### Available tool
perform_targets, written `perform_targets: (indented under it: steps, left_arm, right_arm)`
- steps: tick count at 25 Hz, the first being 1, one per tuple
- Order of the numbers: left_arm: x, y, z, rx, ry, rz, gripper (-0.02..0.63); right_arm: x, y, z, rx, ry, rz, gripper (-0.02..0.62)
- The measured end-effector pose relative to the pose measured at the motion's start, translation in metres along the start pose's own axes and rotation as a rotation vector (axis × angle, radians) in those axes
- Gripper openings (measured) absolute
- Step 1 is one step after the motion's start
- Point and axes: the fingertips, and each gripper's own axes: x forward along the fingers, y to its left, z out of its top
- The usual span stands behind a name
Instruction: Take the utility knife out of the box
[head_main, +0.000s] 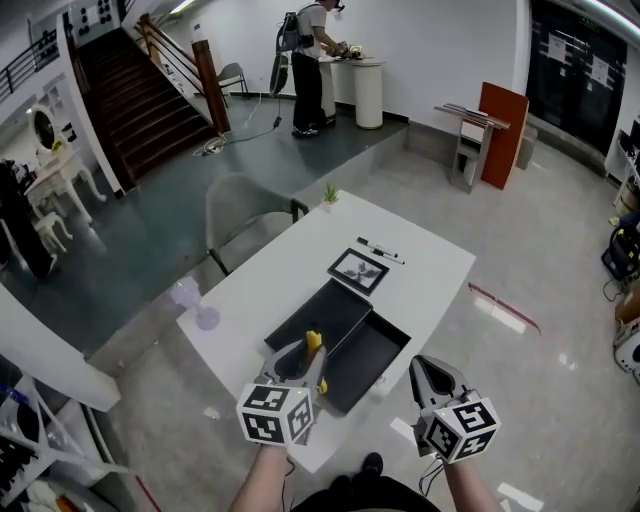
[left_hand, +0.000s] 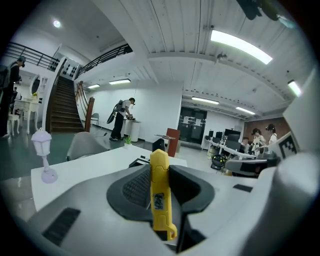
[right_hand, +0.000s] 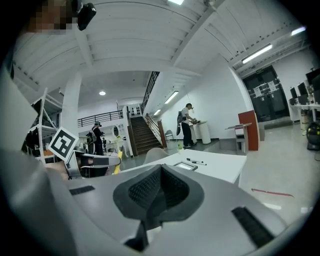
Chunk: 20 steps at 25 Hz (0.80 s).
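My left gripper (head_main: 303, 362) is shut on a yellow utility knife (head_main: 314, 343), lifted above the near part of the white table (head_main: 290, 260). In the left gripper view the knife (left_hand: 160, 195) stands upright, pinched between the dark pads (left_hand: 135, 187). Just beyond it lies the open black box (head_main: 368, 358) with its second black half (head_main: 318, 318) alongside; both look empty. My right gripper (head_main: 428, 370) hovers off the table's near right corner. Its jaws (right_hand: 159, 192) are shut with nothing between them.
A framed picture (head_main: 358, 269), two pens (head_main: 381, 251) and a small plant (head_main: 329, 194) sit on the far half of the table. A little lamp figurine (head_main: 190, 298) stands at its left edge, a grey chair (head_main: 240, 215) behind. A person (head_main: 310, 65) works far off.
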Motion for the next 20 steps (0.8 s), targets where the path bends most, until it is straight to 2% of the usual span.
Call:
perform_targets:
  steps: [8, 20]
  left_arm:
    - [-0.021, 0.019, 0.003, -0.052, -0.034, 0.039, 0.109]
    - [-0.035, 0.032, 0.013, -0.071, -0.069, 0.069, 0.109]
  right_arm:
    - [0.006, 0.012, 0.001, -0.041, 0.002, 0.015, 0.000]
    - [0.016, 0.021, 0.005, -0.088, 0.009, 0.010, 0.000]
